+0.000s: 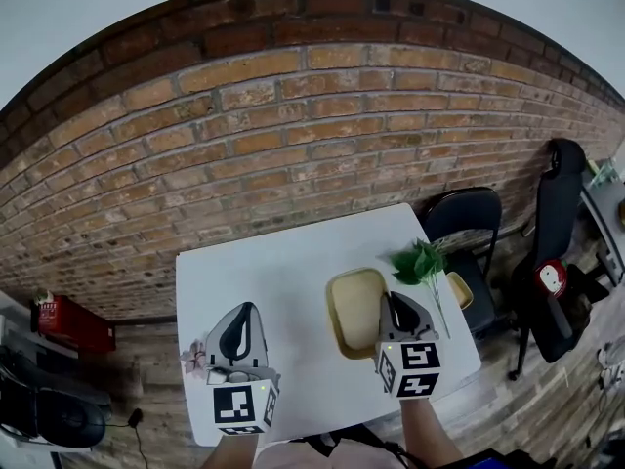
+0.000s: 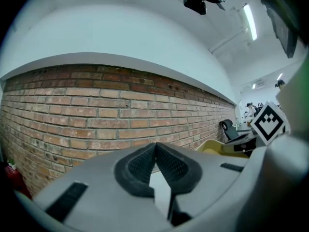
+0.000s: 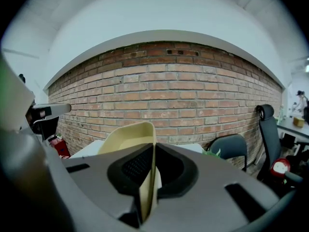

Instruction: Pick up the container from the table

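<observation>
A shallow pale-yellow container hangs tilted just above the right half of the white table. My right gripper is shut on its right rim. In the right gripper view that rim stands edge-on, pinched between the dark pads of my right gripper. My left gripper hovers over the table's front left, shut with nothing in it. In the left gripper view its tips meet, and the container shows at the right.
A green leafy sprig lies by the table's right edge, with a small yellow piece beside it. A small pink flower sits at the front left edge. A brick wall stands behind; a black chair and an office chair are at right.
</observation>
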Motion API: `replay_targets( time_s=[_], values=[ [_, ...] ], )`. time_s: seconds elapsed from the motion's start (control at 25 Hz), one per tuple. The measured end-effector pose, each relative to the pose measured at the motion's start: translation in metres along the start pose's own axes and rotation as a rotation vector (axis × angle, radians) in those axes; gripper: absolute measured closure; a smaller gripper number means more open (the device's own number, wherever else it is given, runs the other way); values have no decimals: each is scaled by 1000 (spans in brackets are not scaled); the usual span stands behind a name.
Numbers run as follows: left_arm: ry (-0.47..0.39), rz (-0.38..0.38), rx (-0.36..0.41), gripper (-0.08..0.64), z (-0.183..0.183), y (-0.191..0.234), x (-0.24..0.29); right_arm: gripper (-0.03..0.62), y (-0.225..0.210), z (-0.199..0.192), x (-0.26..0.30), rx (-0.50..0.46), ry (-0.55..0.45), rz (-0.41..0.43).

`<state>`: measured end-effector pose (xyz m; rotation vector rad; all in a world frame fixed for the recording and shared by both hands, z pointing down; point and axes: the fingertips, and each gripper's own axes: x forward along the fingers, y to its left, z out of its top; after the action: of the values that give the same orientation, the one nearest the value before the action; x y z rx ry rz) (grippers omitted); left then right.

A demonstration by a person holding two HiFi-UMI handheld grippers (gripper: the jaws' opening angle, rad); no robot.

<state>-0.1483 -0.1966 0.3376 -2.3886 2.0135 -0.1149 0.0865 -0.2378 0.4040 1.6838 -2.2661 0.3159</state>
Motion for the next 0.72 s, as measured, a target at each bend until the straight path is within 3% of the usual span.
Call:
replay_targets(
  time_s=[0.72],
  values=[
    [-110,-3,30,551,54,5,-1,577,1,62,-21,-33,-148,-16]
  ],
)
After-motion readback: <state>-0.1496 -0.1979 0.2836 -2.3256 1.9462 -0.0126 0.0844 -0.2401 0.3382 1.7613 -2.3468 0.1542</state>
